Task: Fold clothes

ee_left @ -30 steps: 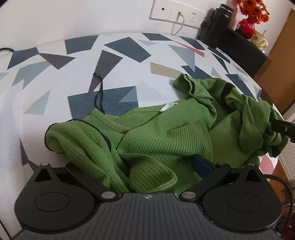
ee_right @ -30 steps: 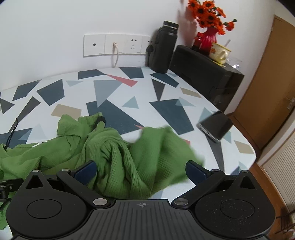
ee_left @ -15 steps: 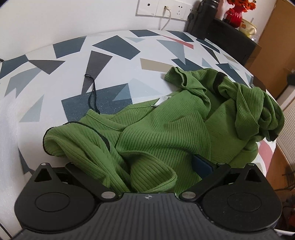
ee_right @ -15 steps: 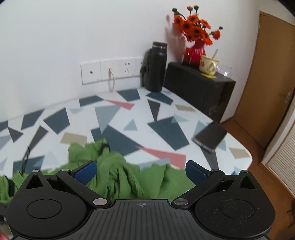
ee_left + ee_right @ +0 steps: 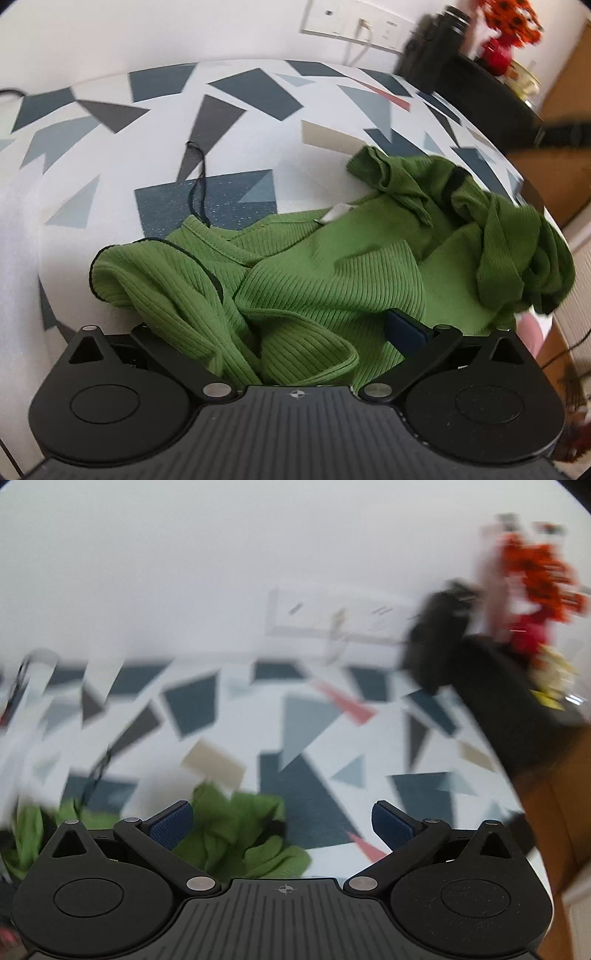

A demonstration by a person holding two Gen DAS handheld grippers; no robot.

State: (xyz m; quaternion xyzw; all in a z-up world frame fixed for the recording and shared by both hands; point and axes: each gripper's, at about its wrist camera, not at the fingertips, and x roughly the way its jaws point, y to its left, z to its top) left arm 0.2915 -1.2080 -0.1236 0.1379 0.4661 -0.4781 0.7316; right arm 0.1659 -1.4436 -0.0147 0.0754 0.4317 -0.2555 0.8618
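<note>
Your one clear container is the red vase point(image 5: 498, 50) at 1 o'clock in the left view; it holds orange flowers point(image 5: 508, 18). Just beside it a pale cup point(image 5: 526, 75) sits on the black cabinet point(image 5: 491, 99), too blurred to tell what is in it. A black flask point(image 5: 434, 44) stands at the bench's far edge, against the wall below the outlets point(image 5: 354, 24).

The green top point(image 5: 332, 266) lies crumpled on the patterned bench point(image 5: 110, 177), spread from 9 o'clock to 3 o'clock in the left view, with its black strap point(image 5: 197, 184) trailing toward 11 o'clock. Folds of the top fill the mouth of your left gripper point(image 5: 284, 332); only the right blue pad shows, the other is buried in cloth, so you cannot tell whether those fingers are clamped or merely apart around it.

Your right gripper point(image 5: 282, 819) has its fingers wide apart with nothing between them. The top point(image 5: 236, 827) shows at 7 o'clock, under the left pad.

Compared with half a second ago, your right view has swung and gone blurry, and now looks over the bench from farther left. The left view has tilted slightly; the top's folds look unchanged.
</note>
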